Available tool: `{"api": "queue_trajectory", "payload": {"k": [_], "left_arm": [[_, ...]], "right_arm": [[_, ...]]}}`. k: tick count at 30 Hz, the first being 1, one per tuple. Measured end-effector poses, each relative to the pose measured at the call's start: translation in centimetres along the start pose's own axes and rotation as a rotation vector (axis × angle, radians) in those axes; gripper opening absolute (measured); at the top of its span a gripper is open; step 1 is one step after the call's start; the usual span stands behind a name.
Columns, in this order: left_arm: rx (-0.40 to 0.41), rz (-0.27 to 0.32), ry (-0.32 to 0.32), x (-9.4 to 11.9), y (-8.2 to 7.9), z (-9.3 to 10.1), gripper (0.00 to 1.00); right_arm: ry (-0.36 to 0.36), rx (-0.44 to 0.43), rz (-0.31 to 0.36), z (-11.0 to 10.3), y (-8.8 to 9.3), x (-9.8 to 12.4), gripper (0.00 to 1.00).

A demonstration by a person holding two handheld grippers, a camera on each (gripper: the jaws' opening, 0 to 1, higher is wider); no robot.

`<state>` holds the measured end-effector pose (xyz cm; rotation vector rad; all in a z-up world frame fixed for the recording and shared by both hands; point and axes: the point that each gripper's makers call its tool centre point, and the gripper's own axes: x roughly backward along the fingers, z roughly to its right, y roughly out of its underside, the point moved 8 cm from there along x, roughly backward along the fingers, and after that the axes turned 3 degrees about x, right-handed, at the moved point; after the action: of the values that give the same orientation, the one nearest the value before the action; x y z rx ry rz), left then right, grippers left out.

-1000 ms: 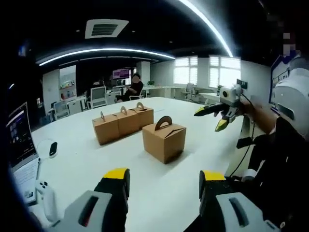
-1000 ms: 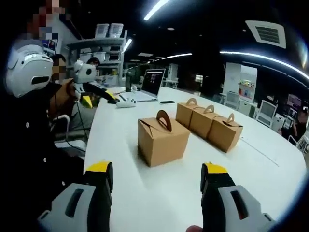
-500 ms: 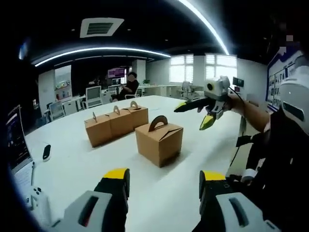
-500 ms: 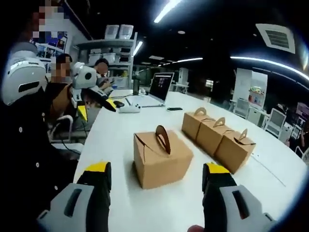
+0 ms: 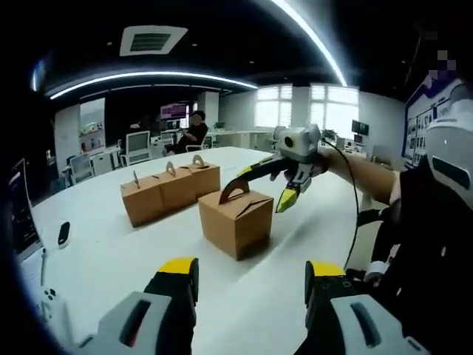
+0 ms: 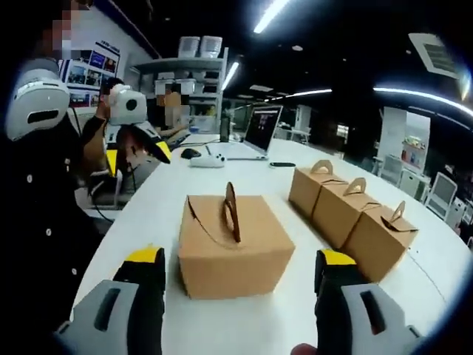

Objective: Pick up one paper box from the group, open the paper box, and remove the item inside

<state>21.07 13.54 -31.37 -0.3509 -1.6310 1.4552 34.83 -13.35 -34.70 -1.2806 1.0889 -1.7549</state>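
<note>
I see a long white table (image 5: 111,259) in a dim office lit by curved ceiling light strips (image 5: 148,76), with bright windows (image 5: 307,107) at the far end. A lone paper box (image 6: 233,248) stands closed and upright on the table, apart from a row of three boxes (image 6: 351,218). My right gripper (image 6: 240,270) has its jaws spread, one to each side of the lone box, not touching it. My left gripper (image 5: 251,272) hangs short of the box, jaws spread, nothing between them. A laptop (image 6: 255,137) sits further along the table. A seated person (image 5: 194,132) is at the far end.
</note>
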Motion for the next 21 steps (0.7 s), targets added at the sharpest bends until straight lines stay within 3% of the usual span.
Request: {"api": "queue_trajectory", "payload": {"k": [7, 13, 21], "left_arm": [[-0.004, -0.003, 0.003, -0.2, -0.3, 0.2, 0.59], [0.0, -0.013, 0.008, -0.6, -0.2, 0.2, 0.59], [0.006, -0.024, 0.012, -0.8, 0.1, 0.5, 0.58]], "right_arm": [[-0.054, 0.005, 0.018, 0.1, 1.4, -0.8, 0.82], [-0.099, -0.013, 0.091, -0.3, 1.2, -1.3, 0.79], [-0.136, 0.001, 0.102, -0.9, 1.7, -2.1, 0.76]]}}
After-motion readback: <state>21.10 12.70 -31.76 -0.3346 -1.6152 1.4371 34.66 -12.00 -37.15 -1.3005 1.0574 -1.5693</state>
